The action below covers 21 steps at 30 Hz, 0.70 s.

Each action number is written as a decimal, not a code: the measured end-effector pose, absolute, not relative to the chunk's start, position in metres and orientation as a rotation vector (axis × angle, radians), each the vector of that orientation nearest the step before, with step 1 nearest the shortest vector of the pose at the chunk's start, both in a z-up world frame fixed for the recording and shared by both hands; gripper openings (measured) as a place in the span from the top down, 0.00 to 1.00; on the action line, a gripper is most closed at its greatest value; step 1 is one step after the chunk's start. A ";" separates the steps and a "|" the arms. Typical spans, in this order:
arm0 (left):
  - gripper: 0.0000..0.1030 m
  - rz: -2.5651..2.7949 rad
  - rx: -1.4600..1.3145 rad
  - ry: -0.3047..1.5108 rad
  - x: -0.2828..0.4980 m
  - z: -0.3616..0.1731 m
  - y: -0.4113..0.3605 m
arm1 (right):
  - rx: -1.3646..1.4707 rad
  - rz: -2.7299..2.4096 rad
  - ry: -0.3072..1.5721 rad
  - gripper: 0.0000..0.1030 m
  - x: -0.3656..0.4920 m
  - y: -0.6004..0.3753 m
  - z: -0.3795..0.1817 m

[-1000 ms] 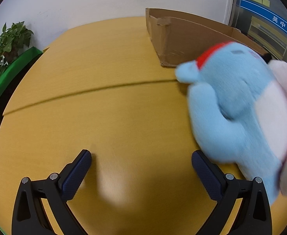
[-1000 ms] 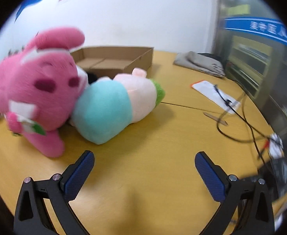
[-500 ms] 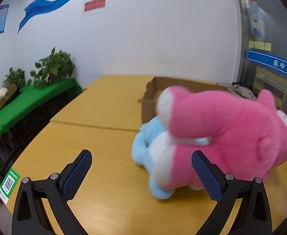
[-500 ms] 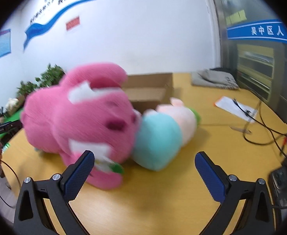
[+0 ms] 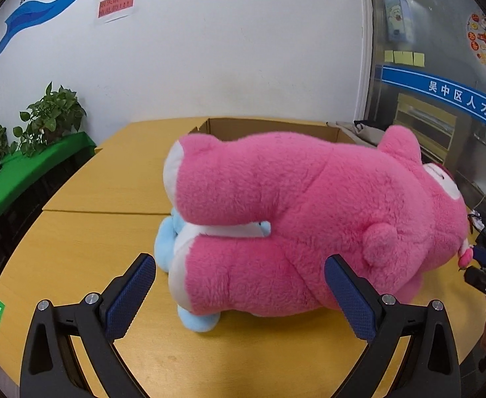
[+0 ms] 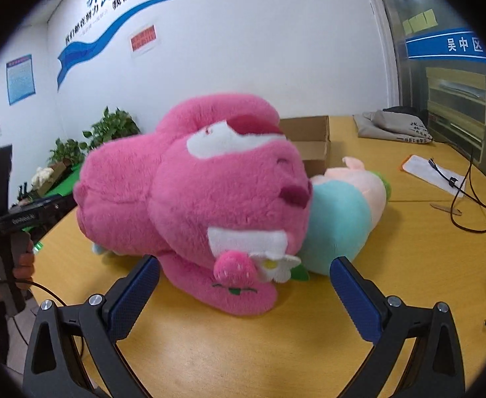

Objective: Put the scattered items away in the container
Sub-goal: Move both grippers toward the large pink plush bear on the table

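Note:
A big pink plush bear (image 5: pixel 309 219) lies on its side on the yellow table, on top of a light blue plush (image 5: pixel 166 248). In the right wrist view the bear (image 6: pixel 203 199) faces me, with a teal and peach plush (image 6: pixel 342 209) behind it. An open cardboard box (image 5: pixel 269 129) stands behind the toys; it also shows in the right wrist view (image 6: pixel 312 142). My left gripper (image 5: pixel 239 293) is open, its fingers either side of the bear's legs, not touching. My right gripper (image 6: pixel 244 293) is open in front of the bear's arm.
Potted plants (image 5: pixel 50 116) stand on a green shelf at the left. A grey cloth bag (image 6: pixel 392 129), a paper sheet (image 6: pixel 432 172) and black cables (image 6: pixel 468 205) lie at the table's right. The left hand-held gripper's handle (image 6: pixel 7 222) shows at the left edge.
Both grippers have swung to face the pink bear and come closer to it. The bear now fills the middle of both views. Both grippers stay open.

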State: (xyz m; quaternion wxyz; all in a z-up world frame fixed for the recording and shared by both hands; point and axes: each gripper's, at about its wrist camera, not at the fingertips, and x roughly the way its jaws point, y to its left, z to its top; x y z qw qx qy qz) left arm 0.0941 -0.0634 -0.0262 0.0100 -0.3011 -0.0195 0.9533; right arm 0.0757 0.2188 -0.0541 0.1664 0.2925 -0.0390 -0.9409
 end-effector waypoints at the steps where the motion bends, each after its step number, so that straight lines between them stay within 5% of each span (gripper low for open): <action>1: 0.00 2.970 -0.958 -0.063 0.095 -0.030 -0.062 | 0.859 -2.673 -0.112 0.01 0.074 0.218 -0.059; 21: 0.00 2.896 -1.017 -0.086 0.097 -0.044 -0.045 | 0.996 -2.749 -0.102 0.01 0.070 0.210 -0.072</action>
